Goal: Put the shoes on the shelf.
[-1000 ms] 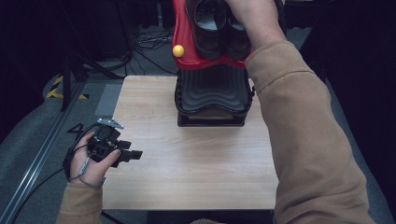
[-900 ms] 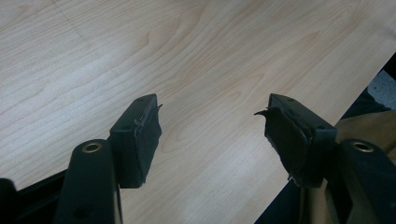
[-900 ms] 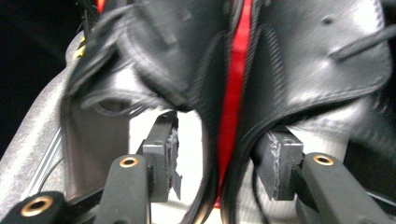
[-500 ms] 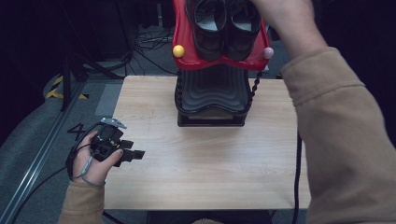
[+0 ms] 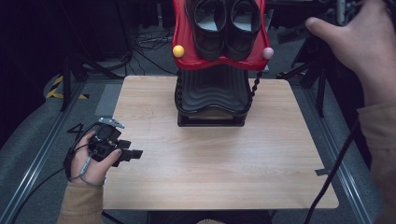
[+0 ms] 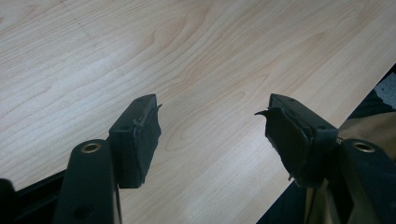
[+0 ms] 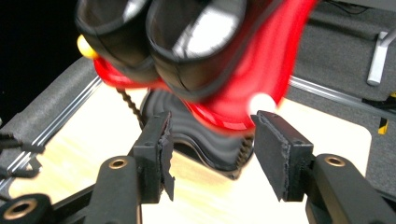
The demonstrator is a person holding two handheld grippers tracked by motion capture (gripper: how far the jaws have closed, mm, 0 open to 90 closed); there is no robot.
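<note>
a pair of black shoes (image 5: 226,25) sits side by side on the red upper tier (image 5: 187,53) of a small shoe rack, at twelve o'clock on the light wooden table (image 5: 210,172) in the high view. a yellow ball (image 5: 178,51) caps the tier's near left corner and a pink ball (image 5: 267,52) its near right corner. under it lies a black ribbed lower tier (image 5: 212,91), with a twisted black post (image 5: 254,86) joining the two levels. no brand, label or writing can be read on the shoes or the rack; in the right gripper view the shoes (image 7: 163,42) are smeared by motion blur.

the right hand (image 5: 357,44) is raised at about two o'clock, off the table's right edge and well apart from the shoes. in the right gripper view the right gripper (image 7: 212,154) has its jaws spread wide; they have just been opening, and nothing lies between the pads. the rack shows beyond them, untouched.

the left hand (image 5: 95,156) rests at about eight o'clock at the table's left edge, holding the left gripper (image 5: 135,154) just over the wood. in the left gripper view its jaws stand wide apart, gripping nothing, with bare table (image 6: 187,70) between the fingers (image 6: 140,135). a cable (image 5: 46,179) trails from it off the left side.
</note>
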